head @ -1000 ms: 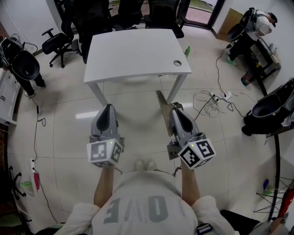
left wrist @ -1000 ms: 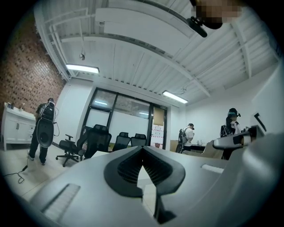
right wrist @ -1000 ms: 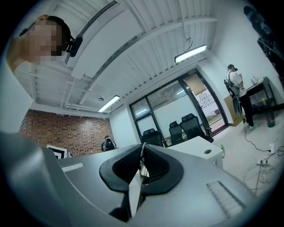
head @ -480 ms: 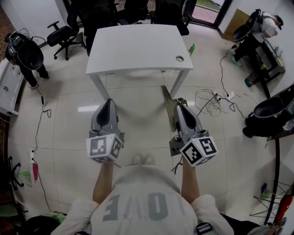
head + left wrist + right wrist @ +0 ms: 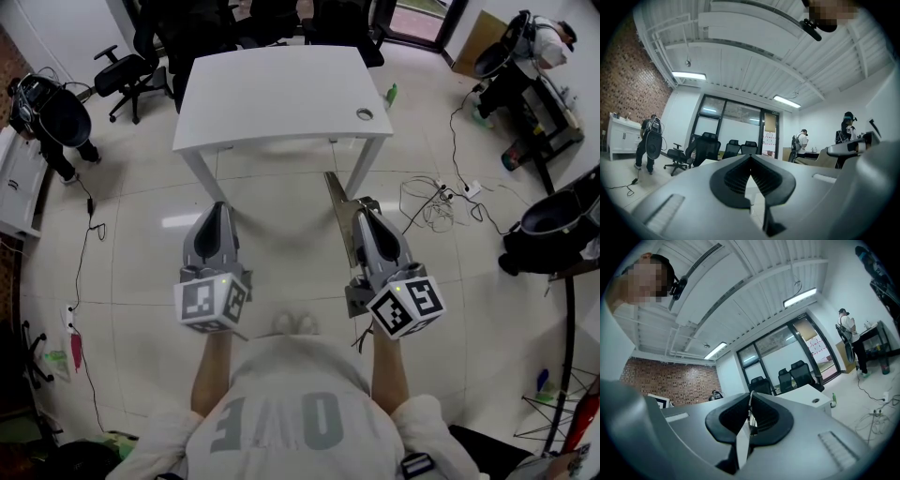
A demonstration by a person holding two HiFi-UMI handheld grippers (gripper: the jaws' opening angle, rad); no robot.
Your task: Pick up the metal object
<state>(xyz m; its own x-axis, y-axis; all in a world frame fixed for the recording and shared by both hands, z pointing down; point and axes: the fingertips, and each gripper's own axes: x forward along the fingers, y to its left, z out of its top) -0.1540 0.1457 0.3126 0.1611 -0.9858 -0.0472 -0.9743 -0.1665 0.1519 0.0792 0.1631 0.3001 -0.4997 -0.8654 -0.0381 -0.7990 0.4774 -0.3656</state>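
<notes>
Two tools are held out level in front of the person, above the tiled floor (image 5: 141, 281) and short of the white table (image 5: 281, 94). The right tool (image 5: 365, 212) is pinching the metal piece (image 5: 336, 208). Its pads press onto one end of a thin flat strip, seen edge-on between them in the right gripper view, and the rest sticks out well past the tips toward the table. The left tool (image 5: 220, 208) is pressed together with nothing in it.

The piece is clear of every surface and in the grip, so the pick-up looks done or nearly so. The weak point, as I judge it, is the hold itself. Only a narrow end is caught, and the long free part could act as a lever, so a quick swing or tilt might let it pivot or slide out and drop to the floor. Its far tip also sits near the table leg (image 5: 370, 173), and a push forward could knock it there and twist it loose.
</notes>
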